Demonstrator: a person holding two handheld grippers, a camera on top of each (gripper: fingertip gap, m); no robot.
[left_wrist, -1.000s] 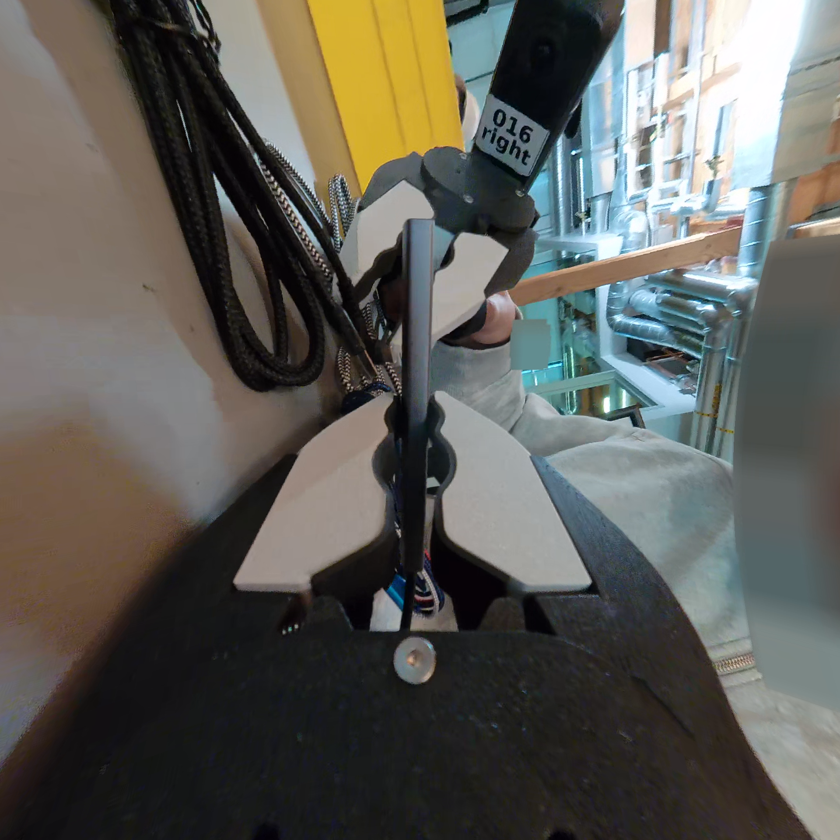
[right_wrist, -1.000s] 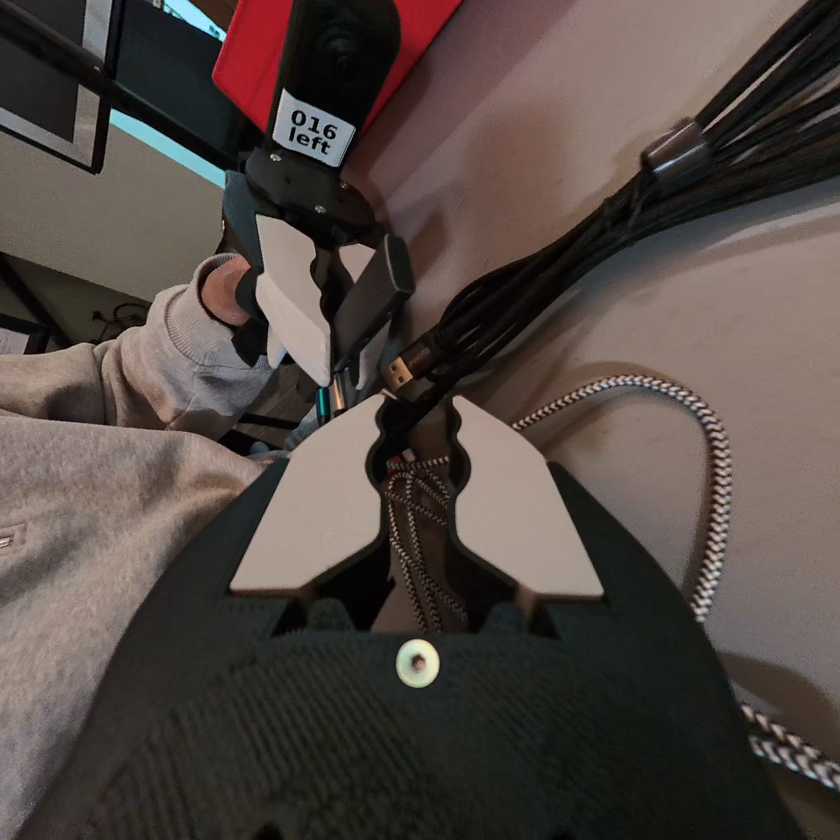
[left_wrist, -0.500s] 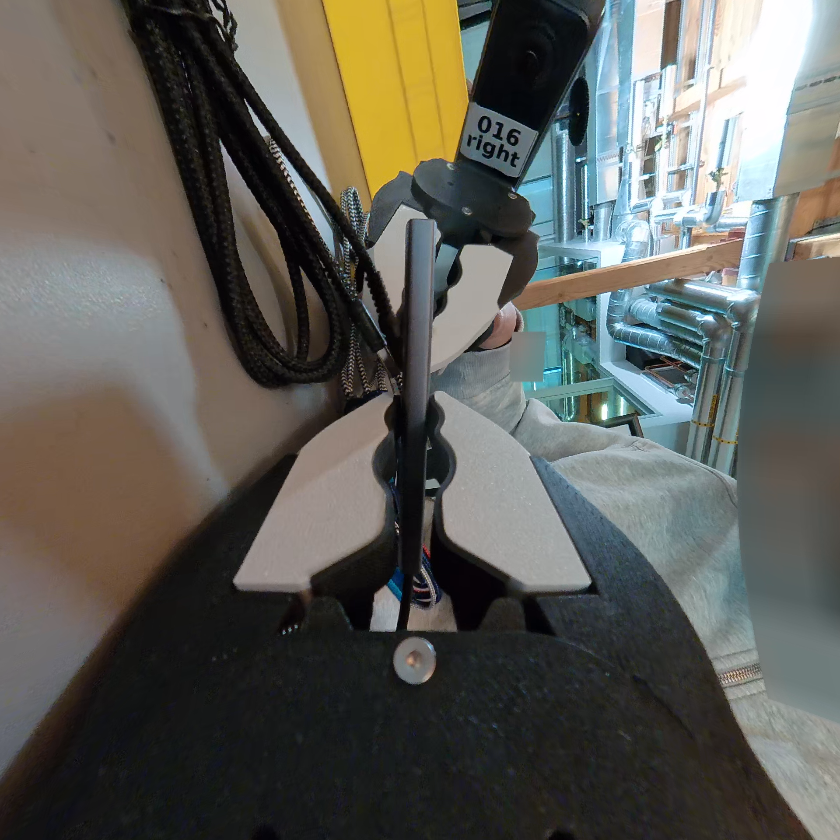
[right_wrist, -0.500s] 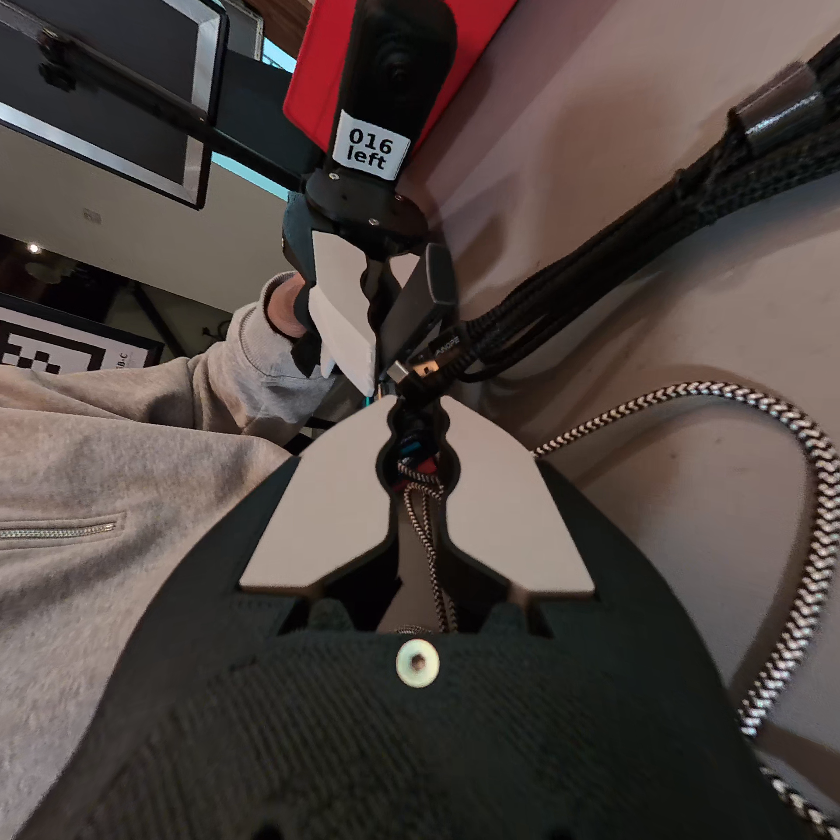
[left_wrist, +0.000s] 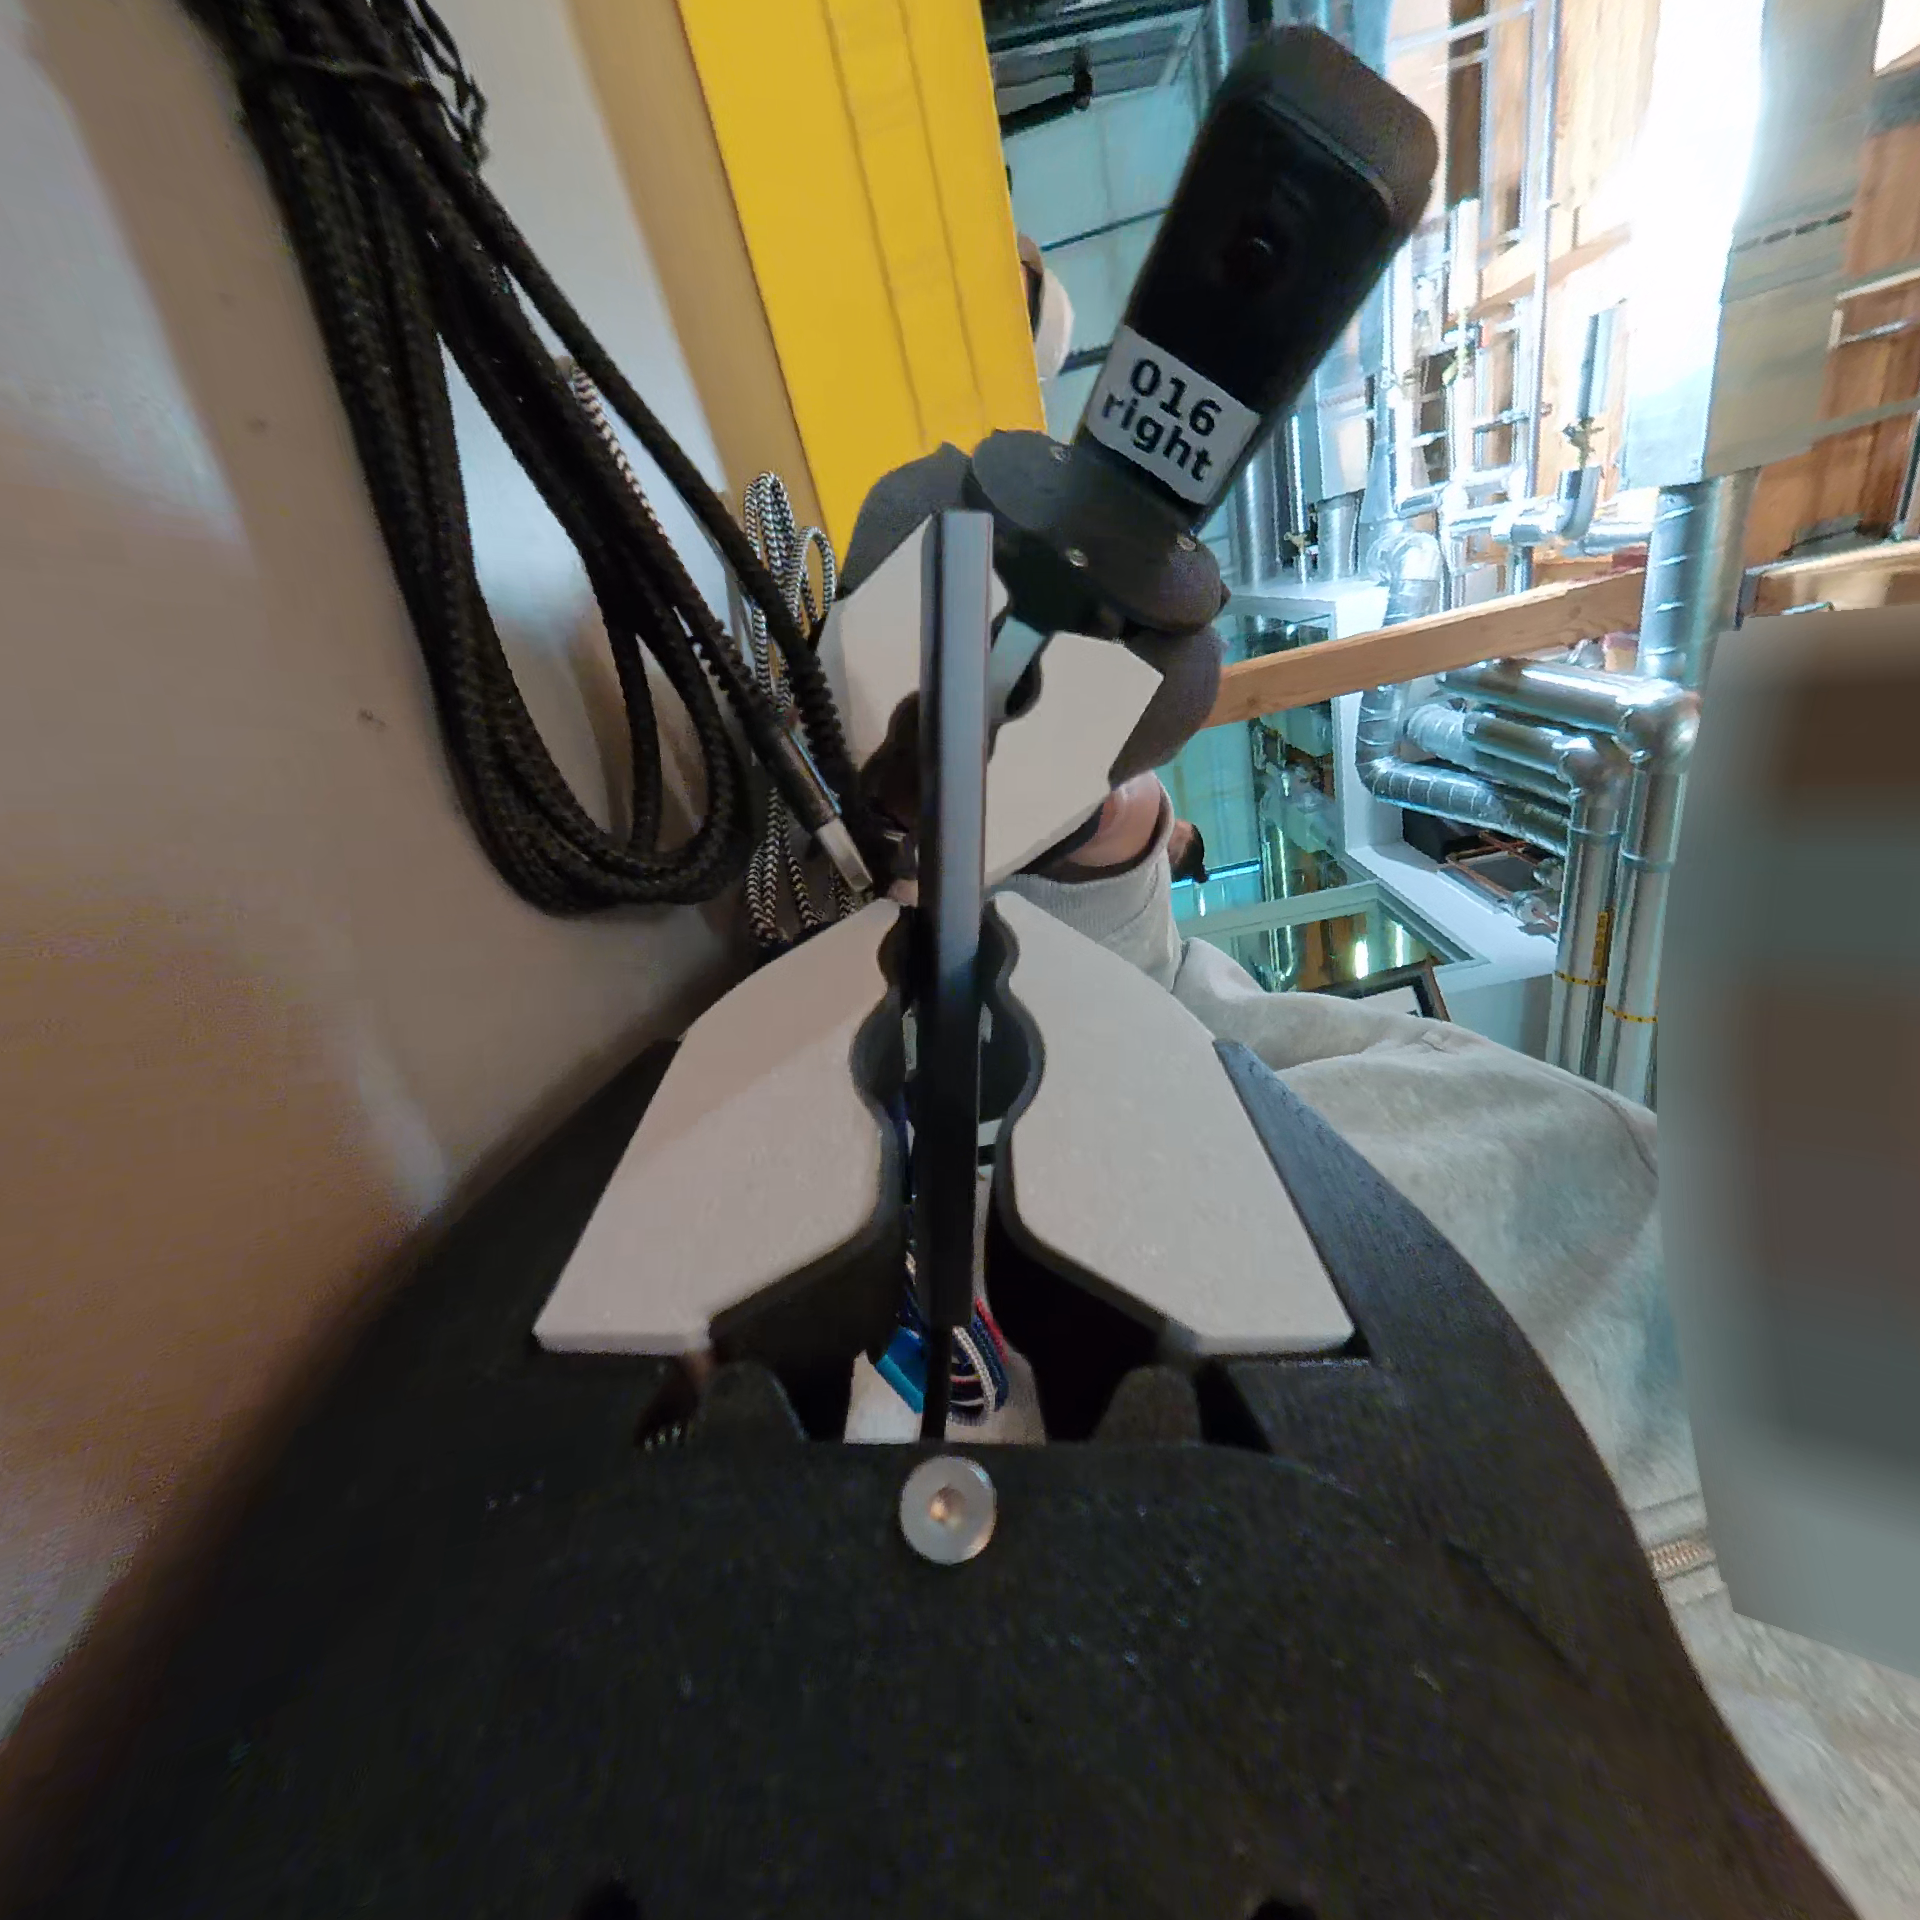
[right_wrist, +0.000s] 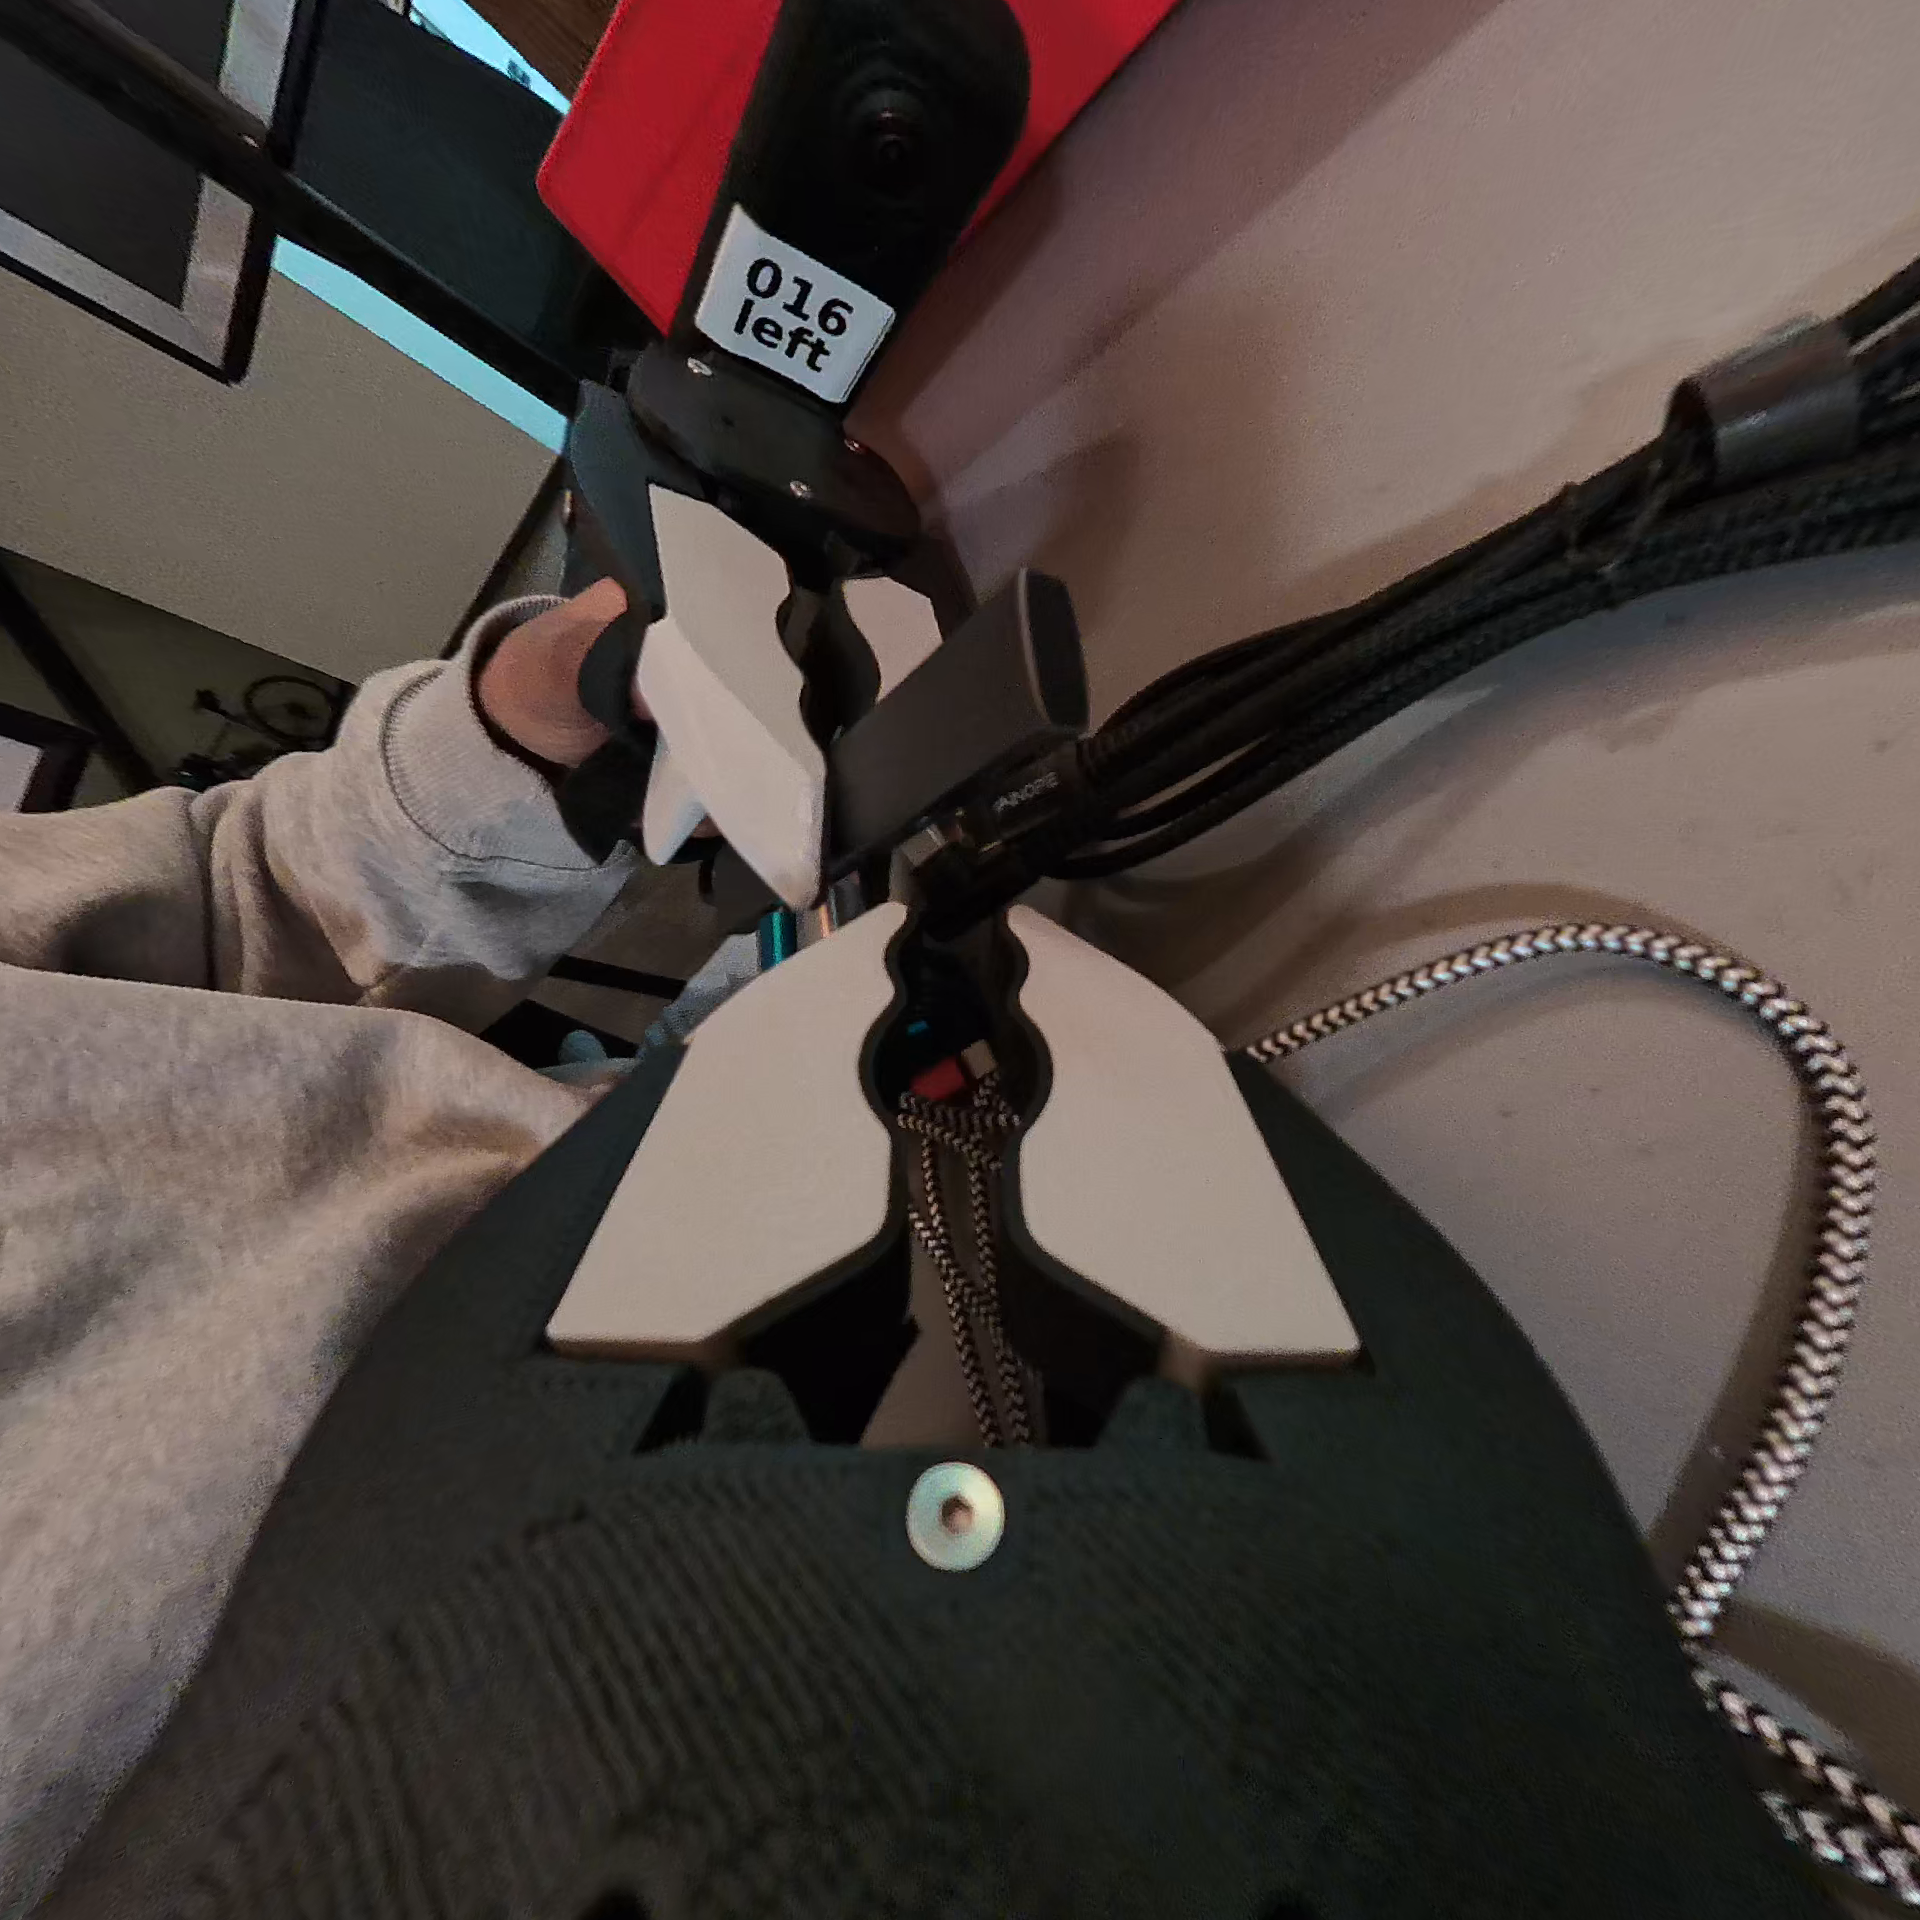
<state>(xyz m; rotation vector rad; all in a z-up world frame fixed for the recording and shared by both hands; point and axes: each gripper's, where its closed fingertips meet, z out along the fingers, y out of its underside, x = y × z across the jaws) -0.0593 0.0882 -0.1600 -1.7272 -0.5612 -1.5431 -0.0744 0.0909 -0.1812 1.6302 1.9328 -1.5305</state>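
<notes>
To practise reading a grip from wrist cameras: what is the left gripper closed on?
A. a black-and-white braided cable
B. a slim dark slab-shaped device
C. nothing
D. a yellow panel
B: the left gripper pinches the slim dark device edge-on between its fingers.

Black grippers (left_wrist: 951, 914), pale jaws (grey sleeves (right_wrist: 447, 790))

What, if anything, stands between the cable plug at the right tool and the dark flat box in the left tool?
Nothing visible does. The plug at the right tool sits right beside the end of the flat box clamped in the left tool; whether they touch is unclear.
</notes>
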